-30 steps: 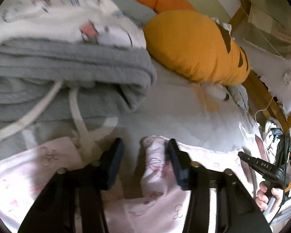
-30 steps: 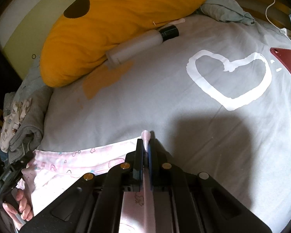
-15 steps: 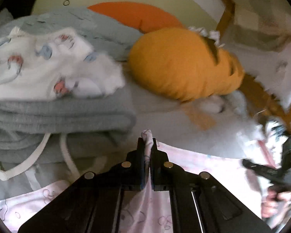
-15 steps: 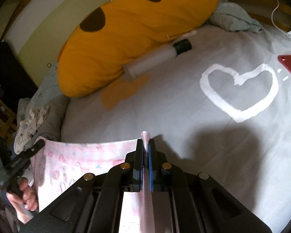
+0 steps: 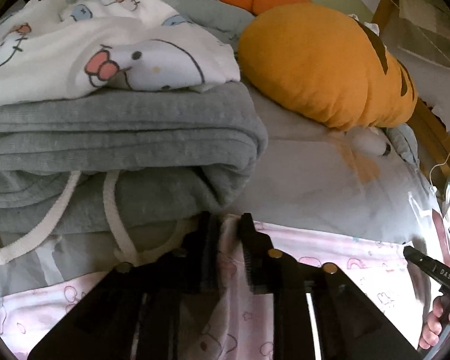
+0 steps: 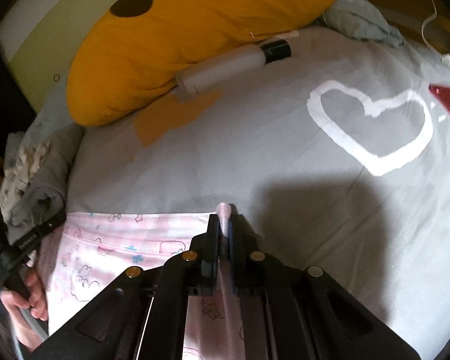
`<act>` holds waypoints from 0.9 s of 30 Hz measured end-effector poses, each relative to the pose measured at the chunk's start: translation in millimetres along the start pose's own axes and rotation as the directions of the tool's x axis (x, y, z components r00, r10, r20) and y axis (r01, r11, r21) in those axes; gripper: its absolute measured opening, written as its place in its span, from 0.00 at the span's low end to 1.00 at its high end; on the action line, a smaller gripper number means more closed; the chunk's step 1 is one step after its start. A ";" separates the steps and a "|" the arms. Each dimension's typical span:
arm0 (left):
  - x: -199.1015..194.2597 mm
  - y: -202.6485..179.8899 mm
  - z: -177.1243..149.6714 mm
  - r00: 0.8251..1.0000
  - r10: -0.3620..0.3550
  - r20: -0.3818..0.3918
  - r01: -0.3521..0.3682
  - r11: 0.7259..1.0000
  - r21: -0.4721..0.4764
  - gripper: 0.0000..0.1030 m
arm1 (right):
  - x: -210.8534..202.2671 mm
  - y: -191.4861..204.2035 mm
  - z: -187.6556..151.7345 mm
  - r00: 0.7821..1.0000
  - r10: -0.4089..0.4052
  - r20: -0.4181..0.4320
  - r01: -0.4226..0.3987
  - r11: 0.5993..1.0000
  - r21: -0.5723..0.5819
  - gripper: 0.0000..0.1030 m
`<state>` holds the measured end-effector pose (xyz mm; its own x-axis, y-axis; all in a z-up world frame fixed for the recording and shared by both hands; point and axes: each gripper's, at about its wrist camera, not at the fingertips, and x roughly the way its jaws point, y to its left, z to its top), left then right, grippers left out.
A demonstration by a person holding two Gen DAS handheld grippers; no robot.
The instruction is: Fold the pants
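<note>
Left wrist view: the left hand-held gripper (image 5: 228,225) points down at a bed (image 5: 315,186) under a grey cover. Its jaws are opening, with a raised fold of the pink printed pants (image 5: 330,258) between them and the pads no longer pressing it. Just beyond lies a stack of folded grey garments (image 5: 120,126) topped by a white cartoon-print cloth (image 5: 105,57). An orange pillow (image 5: 321,66) sits by the wooden bed frame (image 5: 432,132).

Right wrist view: the right hand-held gripper (image 6: 224,225) is clamped tight on an edge of the pants (image 6: 105,249), which lie flat across the bed. Only here appear a white heart print (image 6: 372,126) on the cover and a white bottle (image 6: 234,69) against the pillow.
</note>
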<state>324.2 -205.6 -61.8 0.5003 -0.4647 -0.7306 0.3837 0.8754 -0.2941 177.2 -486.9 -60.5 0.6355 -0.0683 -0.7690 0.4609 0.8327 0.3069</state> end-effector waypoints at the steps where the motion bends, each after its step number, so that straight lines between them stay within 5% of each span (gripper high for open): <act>1: -1.5 2.1 -0.8 1.000 0.005 0.003 -0.005 1.000 -0.004 0.28 | 0.0 1.2 -0.9 1.000 -0.005 0.002 0.005 1.000 -0.006 0.04; 3: -3.8 4.4 -2.2 1.000 0.008 0.006 -0.008 1.000 0.000 0.54 | 0.4 3.9 -1.1 0.999 -0.037 0.006 0.037 0.998 -0.048 0.04; 5: -5.5 0.4 -3.4 1.000 0.015 0.012 -0.015 1.000 0.027 0.69 | 0.0 10.5 -3.3 0.996 -0.088 0.017 0.089 0.990 -0.105 0.07; 11: -17.8 -11.9 -4.3 0.994 0.057 0.096 -0.063 0.996 0.066 0.73 | -5.4 1.8 -1.0 0.996 -0.089 0.020 0.090 0.992 -0.091 0.11; 13: -35.0 -12.0 -6.9 0.983 0.053 0.174 -0.066 0.995 0.069 0.74 | -11.3 4.3 1.6 0.994 -0.095 0.052 0.099 0.991 -0.085 0.36; 15: -52.8 -16.0 -10.1 0.963 0.067 0.262 -0.092 0.992 0.083 0.81 | -25.3 8.8 3.4 0.979 -0.130 0.159 0.147 0.984 -0.097 0.61; 19: -89.2 -26.2 -16.1 0.909 0.121 0.400 -0.185 0.975 0.126 0.85 | -53.7 11.6 2.5 0.943 -0.122 0.308 0.157 0.984 -0.090 0.69; 21: -113.4 -31.5 -18.7 0.874 0.116 0.473 -0.202 0.970 0.136 0.92 | -65.6 8.6 1.4 0.923 -0.107 0.371 0.140 0.988 -0.065 0.84; 24: -143.4 -34.9 -19.2 0.816 0.087 0.572 -0.188 0.975 0.120 0.99 | -86.5 10.1 -2.7 0.862 -0.108 0.495 0.145 0.989 -0.036 0.90; 27: -165.9 -34.0 -18.1 0.788 0.069 0.612 -0.173 0.978 0.113 0.99 | -103.0 16.9 -6.6 0.808 -0.077 0.585 0.125 0.991 -0.042 0.99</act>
<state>214.1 -155.9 58.2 0.8957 -0.3872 -0.2187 0.3762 0.9220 -0.0918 115.4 -462.2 20.1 0.8399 -0.4406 -0.3170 0.5103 0.8399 0.1848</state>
